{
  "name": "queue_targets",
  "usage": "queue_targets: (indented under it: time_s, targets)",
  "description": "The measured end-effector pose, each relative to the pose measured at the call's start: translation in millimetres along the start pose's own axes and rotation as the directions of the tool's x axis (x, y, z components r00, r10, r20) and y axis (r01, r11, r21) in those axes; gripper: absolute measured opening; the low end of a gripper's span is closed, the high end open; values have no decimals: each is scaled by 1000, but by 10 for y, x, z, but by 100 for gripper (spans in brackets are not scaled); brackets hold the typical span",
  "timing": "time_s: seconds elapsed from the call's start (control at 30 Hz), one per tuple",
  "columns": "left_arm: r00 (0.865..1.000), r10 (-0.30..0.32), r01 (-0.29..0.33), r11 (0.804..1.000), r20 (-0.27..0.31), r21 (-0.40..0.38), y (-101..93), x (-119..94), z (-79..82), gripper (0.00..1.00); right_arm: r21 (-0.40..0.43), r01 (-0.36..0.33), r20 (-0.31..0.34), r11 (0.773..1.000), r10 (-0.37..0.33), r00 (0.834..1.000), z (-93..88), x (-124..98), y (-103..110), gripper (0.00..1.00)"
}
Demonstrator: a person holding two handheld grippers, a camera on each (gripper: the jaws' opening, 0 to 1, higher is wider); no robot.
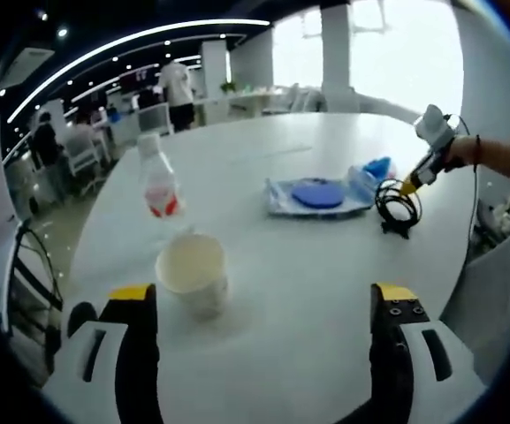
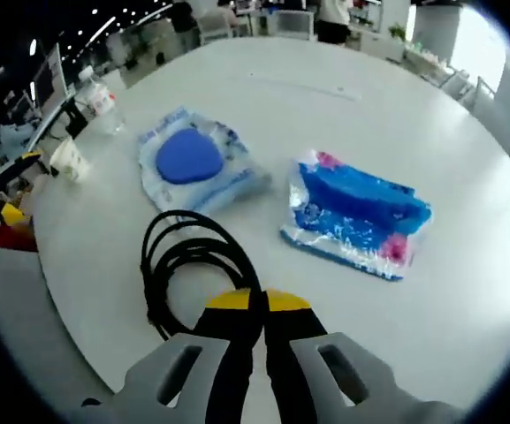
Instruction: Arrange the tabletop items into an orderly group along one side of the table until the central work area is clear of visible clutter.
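1. Bench (image 1: 325,291), white and round, carries the items: in the left gripper view a pale cup (image 1: 193,272) stands near, between the widely spread jaws of the left tool (image 1: 263,296), with a clear bottle (image 1: 159,184) just beyond it.
2. Farther right lie a blue disc in a plastic bag (image 1: 316,194) and a coiled black cable (image 1: 398,208).
3. The right tool (image 2: 256,302) has its jaws closed on the cable (image 2: 188,265).
4. The right gripper view adds a blue printed packet (image 2: 358,216) right of the bagged disc (image 2: 193,161), well apart from the cup (image 2: 67,159) at far left.
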State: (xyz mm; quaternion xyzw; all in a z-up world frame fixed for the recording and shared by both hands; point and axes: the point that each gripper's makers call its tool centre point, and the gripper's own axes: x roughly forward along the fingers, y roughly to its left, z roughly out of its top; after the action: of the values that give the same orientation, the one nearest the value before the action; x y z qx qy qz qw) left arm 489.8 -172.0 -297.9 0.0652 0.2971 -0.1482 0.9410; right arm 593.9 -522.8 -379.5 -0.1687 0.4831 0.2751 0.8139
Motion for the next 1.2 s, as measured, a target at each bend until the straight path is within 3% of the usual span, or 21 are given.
queue_targets:
  time_s: [0.37,0.47,0.63,0.87,1.07,1.2]
  targets:
    - [1000,-7,7,1000,-3,16,3,16,-6,96,0,40,36,999,-40,999,34,95,-144,8]
    - [1000,-11,11,1000,12,10,0,14,18,96,59,68,82,996,-73,994,101,80,-217,16]
    - [1000,-12,12,1000,21,5,6,8,27,97,104,25,140,994,-39,989,210,29,-143,19]
    - [1000,-19,18,1000,22,19,-31,11,41,97,206,-60,262,977,5,965,419,-120,-29,38]
    - [1000,-15,14,999,21,38,-35,24,49,99,254,-119,320,960,33,947,517,-237,139,61]
    - [1000,-22,22,999,20,38,-52,31,50,99,246,-126,339,961,36,940,563,-272,204,66]
